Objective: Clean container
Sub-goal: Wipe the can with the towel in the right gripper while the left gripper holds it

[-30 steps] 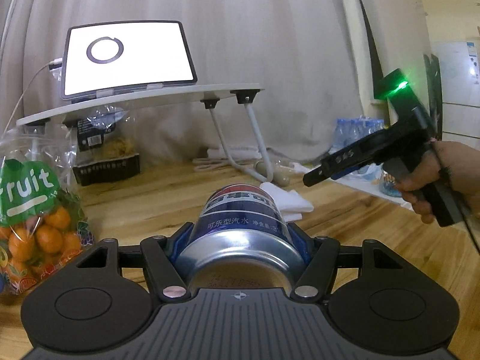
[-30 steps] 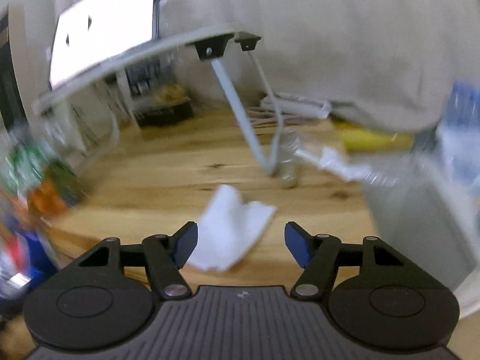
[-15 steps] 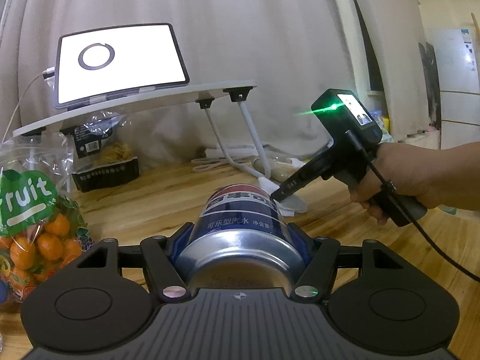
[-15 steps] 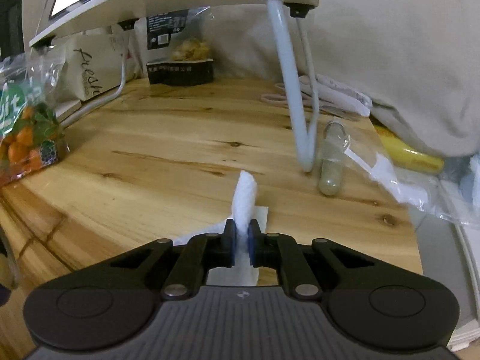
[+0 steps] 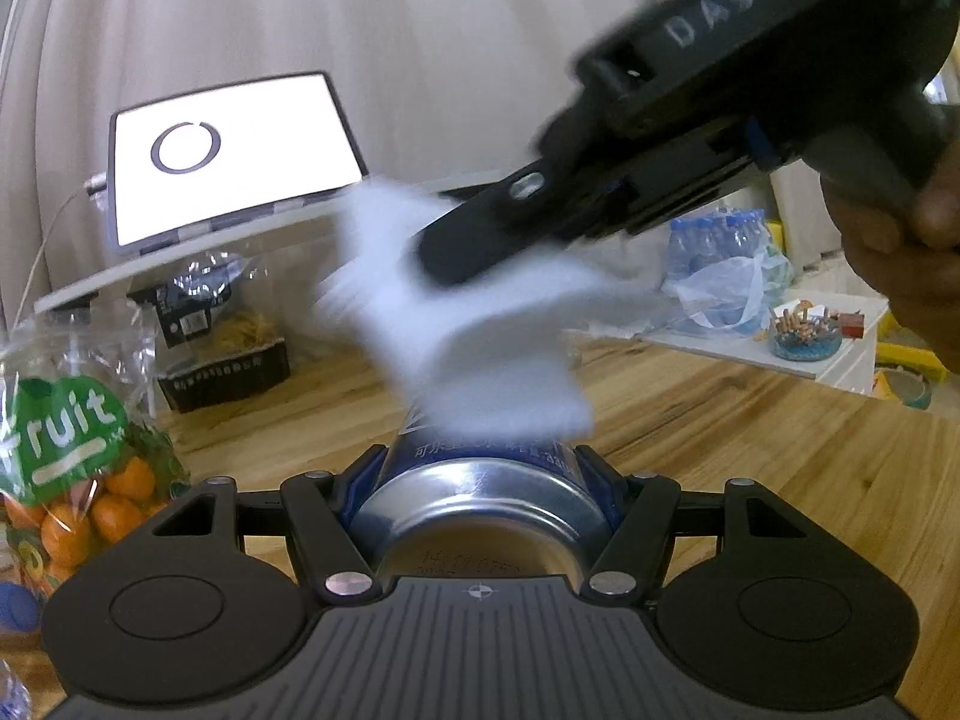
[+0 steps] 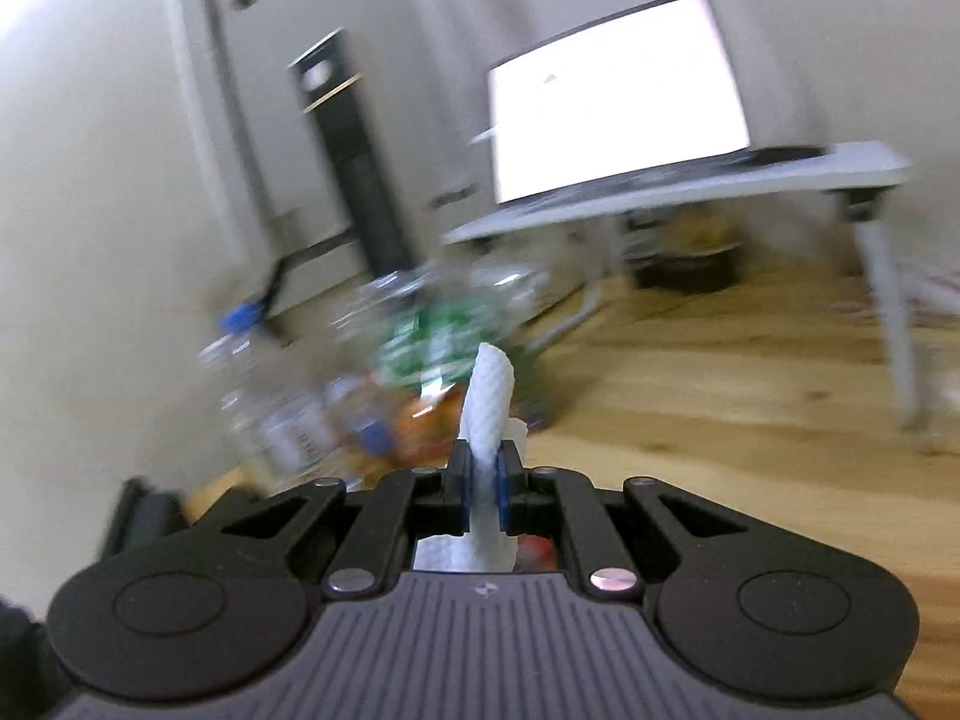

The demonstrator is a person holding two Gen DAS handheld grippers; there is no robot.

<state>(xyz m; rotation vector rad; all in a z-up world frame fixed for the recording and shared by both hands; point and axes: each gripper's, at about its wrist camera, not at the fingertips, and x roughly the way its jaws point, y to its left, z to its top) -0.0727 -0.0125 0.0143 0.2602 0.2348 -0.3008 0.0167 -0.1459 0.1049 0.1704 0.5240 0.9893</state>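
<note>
Left claw clamped on the blue can, lying level between the pads, base toward the camera, above the wooden counter. Right claw clenched on a white cloth, blurred, hanging just over the can's far end; contact unclear. Bag of oranges at left.
</note>
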